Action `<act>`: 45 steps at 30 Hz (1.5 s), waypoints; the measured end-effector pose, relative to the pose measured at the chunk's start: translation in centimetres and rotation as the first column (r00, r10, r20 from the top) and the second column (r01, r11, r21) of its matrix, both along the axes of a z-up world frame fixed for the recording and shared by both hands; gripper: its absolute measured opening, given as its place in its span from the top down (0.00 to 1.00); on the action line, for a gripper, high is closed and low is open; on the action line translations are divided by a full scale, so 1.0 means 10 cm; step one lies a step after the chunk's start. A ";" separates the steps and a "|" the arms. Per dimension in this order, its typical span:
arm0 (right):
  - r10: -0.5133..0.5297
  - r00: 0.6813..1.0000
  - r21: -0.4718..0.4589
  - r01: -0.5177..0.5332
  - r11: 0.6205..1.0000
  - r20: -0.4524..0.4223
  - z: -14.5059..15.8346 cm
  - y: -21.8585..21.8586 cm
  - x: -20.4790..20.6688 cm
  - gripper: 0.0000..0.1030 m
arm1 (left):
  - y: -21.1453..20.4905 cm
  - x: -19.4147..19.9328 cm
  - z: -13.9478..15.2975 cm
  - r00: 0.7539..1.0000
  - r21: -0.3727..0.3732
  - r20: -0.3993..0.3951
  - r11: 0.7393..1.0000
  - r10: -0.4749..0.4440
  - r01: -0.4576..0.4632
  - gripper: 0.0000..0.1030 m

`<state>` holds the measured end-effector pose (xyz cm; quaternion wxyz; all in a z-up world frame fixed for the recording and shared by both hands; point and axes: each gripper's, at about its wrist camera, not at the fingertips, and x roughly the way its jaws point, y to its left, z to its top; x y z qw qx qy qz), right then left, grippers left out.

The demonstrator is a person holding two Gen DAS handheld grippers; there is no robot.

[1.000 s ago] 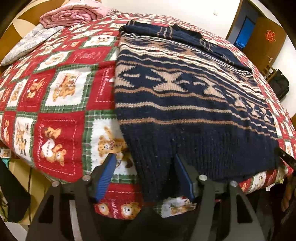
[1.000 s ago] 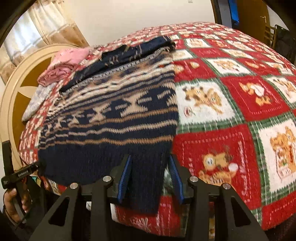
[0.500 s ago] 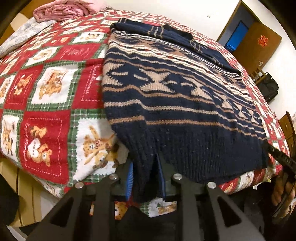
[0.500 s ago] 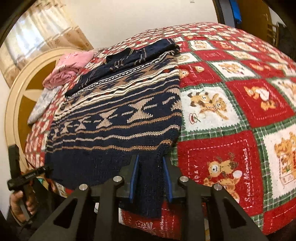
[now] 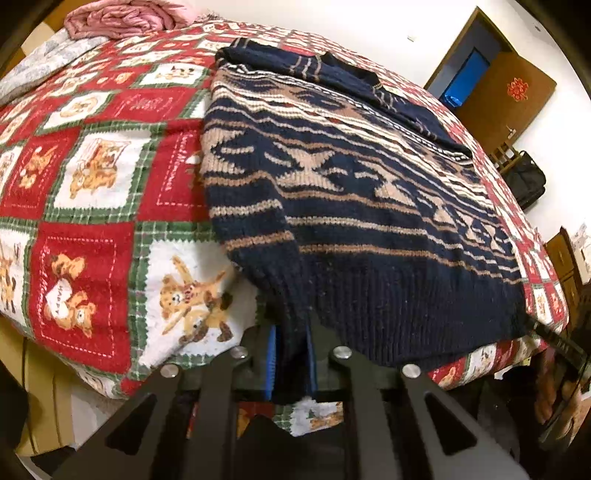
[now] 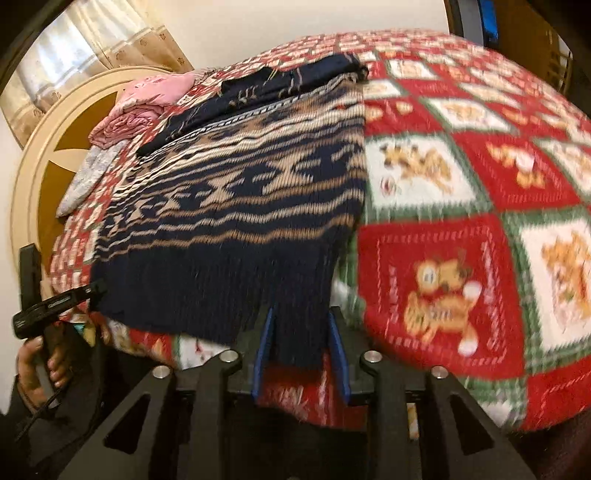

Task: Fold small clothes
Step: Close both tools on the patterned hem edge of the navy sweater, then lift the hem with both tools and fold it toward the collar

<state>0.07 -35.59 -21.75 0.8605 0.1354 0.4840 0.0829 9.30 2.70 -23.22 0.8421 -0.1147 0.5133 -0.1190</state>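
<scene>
A navy and tan patterned knit sweater (image 5: 351,206) lies flat on the bed, its ribbed hem hanging over the near edge. My left gripper (image 5: 291,354) has the hem's left corner between its blue pads; the jaws are closing and pinch the fabric. In the right wrist view the same sweater (image 6: 240,206) is blurred. My right gripper (image 6: 299,343) holds the hem's right corner between its pads, jaws opening a little while the knit still fills the gap. Each gripper shows at the edge of the other's view: the left gripper (image 6: 55,302) in a hand, the right gripper (image 5: 554,339).
A red, green and white teddy-bear quilt (image 5: 92,166) covers the bed. Folded pink cloth (image 5: 122,14) and a grey pillow (image 6: 85,181) lie by the round headboard (image 6: 33,184). A brown door (image 5: 498,92) and a black bag (image 5: 524,177) stand beyond the bed.
Both grippers went from open around the hem to pinching it. The left jaws closed tight on the left corner. The right jaws closed, then widened slightly, and that view is now blurred.
</scene>
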 end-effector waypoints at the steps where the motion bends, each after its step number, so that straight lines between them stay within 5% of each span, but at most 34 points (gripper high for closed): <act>1: 0.000 1.000 0.009 0.000 1.000 -0.004 -0.02 0.00 -0.01 0.65 | 0.01 0.00 0.00 1.000 -0.006 -0.003 1.000 0.004 -0.004 0.84; 5: -0.009 1.000 0.019 0.008 1.000 0.005 -0.07 0.01 0.00 0.66 | -0.01 -0.02 -0.01 1.000 0.000 0.000 1.000 -0.004 0.004 0.81; 8: -0.007 0.999 -0.025 0.008 1.000 0.033 0.01 0.06 -0.02 0.92 | -0.03 -0.02 0.00 1.000 0.014 0.010 1.000 -0.020 0.020 0.86; 21: -0.044 0.978 0.078 0.028 0.997 0.204 0.43 -0.08 -0.13 0.92 | 0.15 0.02 0.33 0.998 -0.155 0.067 0.987 -0.021 0.031 0.90; 32: -0.078 0.952 0.100 0.050 0.994 0.297 0.78 -0.18 0.10 0.92 | 0.22 0.19 0.77 0.983 -0.205 0.185 0.977 -0.014 0.052 0.90; 45: -0.107 0.929 0.095 0.078 0.992 0.355 1.21 -0.20 0.83 0.92 | 0.25 0.78 1.09 0.971 -0.224 0.239 0.974 0.016 0.039 0.90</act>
